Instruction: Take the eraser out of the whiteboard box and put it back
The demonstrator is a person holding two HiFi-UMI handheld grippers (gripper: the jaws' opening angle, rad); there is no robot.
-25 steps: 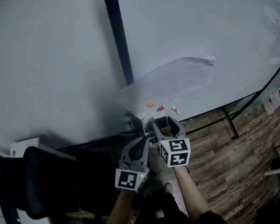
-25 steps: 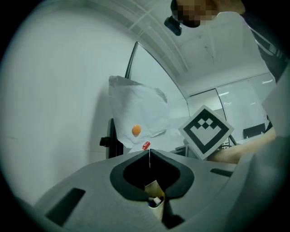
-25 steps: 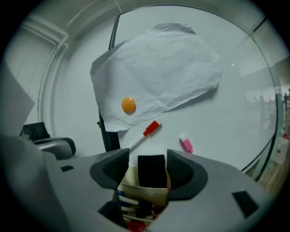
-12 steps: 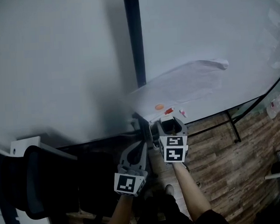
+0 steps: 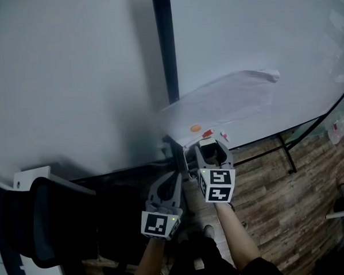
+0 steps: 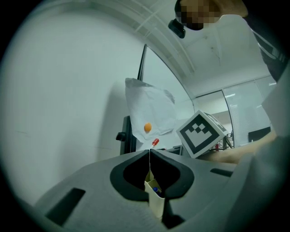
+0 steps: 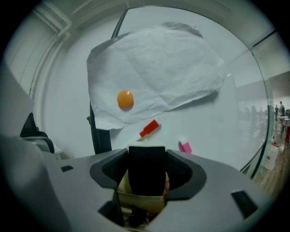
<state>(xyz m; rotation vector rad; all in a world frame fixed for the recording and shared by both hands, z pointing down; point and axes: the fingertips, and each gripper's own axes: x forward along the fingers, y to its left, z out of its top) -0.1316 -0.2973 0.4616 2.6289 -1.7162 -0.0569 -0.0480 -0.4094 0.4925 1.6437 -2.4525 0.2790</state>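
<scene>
The black eraser with a pale top stands upright with its lower end inside the cream whiteboard box. My right gripper is around it, both pads against its sides. Its jaws have just been closing a little on the eraser. In the head view this gripper sits at the foot of the whiteboard. My left gripper is shut on the thin near wall of the box, just left of and below the right one. Something blue lies inside the box.
A crumpled paper sheet hangs on the board under an orange magnet. A red piece and a pink piece stick to the board above the box. A dark post runs up the board; a black chair stands at left.
The left gripper has shifted slightly left and down along the box. The right gripper stays over the box with the eraser between its jaws. The head view has panned a little.
</scene>
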